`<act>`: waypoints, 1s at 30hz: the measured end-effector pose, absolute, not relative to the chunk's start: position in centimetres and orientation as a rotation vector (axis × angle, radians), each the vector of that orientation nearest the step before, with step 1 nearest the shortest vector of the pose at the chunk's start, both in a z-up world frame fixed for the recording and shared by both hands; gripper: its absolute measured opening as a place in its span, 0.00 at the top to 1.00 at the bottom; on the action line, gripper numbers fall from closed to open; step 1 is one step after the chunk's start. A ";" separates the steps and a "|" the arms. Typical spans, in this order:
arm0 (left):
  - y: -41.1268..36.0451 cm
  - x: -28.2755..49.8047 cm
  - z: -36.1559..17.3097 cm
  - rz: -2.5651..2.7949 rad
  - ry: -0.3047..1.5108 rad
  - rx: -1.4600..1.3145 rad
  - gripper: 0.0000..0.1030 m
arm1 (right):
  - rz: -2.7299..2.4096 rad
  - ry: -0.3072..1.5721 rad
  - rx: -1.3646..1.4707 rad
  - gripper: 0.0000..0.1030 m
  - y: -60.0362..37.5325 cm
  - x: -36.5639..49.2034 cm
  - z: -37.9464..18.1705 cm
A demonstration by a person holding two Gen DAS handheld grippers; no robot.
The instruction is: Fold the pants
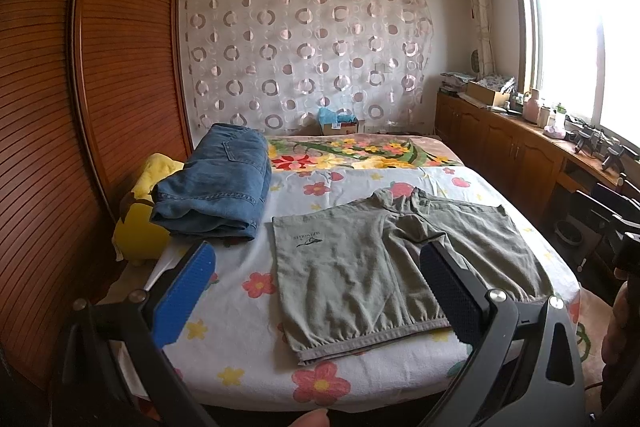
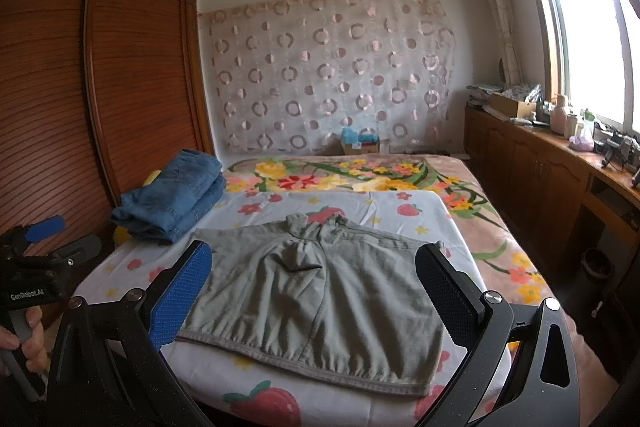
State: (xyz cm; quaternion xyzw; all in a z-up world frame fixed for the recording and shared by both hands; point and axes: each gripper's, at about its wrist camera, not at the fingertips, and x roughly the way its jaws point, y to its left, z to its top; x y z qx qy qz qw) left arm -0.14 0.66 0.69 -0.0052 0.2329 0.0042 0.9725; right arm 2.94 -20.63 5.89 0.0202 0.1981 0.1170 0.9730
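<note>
— While both tools hang above the near edge of the bed, how do their tongs stand?
— At the bottom of each wrist view, the left gripper (image 1: pixel 316 291) and the right gripper (image 2: pixel 312 291) have their fingers spread wide apart, clamping nothing; a hand (image 2: pixel 24 343) grips the left tool's handle at lower left of the right view.

— And the pants?
— Grey-green pants (image 2: pixel 320 287) lie spread on the white flowered sheet (image 1: pixel 240 307), centre frame, waistband nearest the cameras, the far part bunched and partly turned over.

— Beyond them?
— Folded blue jeans (image 1: pixel 216 183) sit left of centre, against a yellow cushion (image 1: pixel 136 235); farther back, a floral blanket (image 2: pixel 360 175), then a circle-patterned curtain (image 1: pixel 304 55), with a slatted wooden wardrobe (image 1: pixel 120 67) at left and a bright window (image 2: pixel 588 39) at upper right
</note>
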 end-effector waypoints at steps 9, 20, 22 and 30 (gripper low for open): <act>0.5 -0.5 1.1 0.009 0.467 -0.011 0.00 | 0.234 0.401 0.039 0.00 -20.5 3.0 5.8; 0.6 -0.3 1.2 0.009 0.461 -0.008 0.00 | 0.231 0.405 0.037 0.00 -20.5 3.1 5.7; 0.7 -0.3 1.9 0.010 0.459 -0.008 0.00 | 0.231 0.405 0.037 0.00 -20.5 3.1 5.7; 0.8 -0.3 2.8 0.012 0.455 -0.009 0.00 | 0.232 0.406 0.036 0.00 -20.5 3.1 5.7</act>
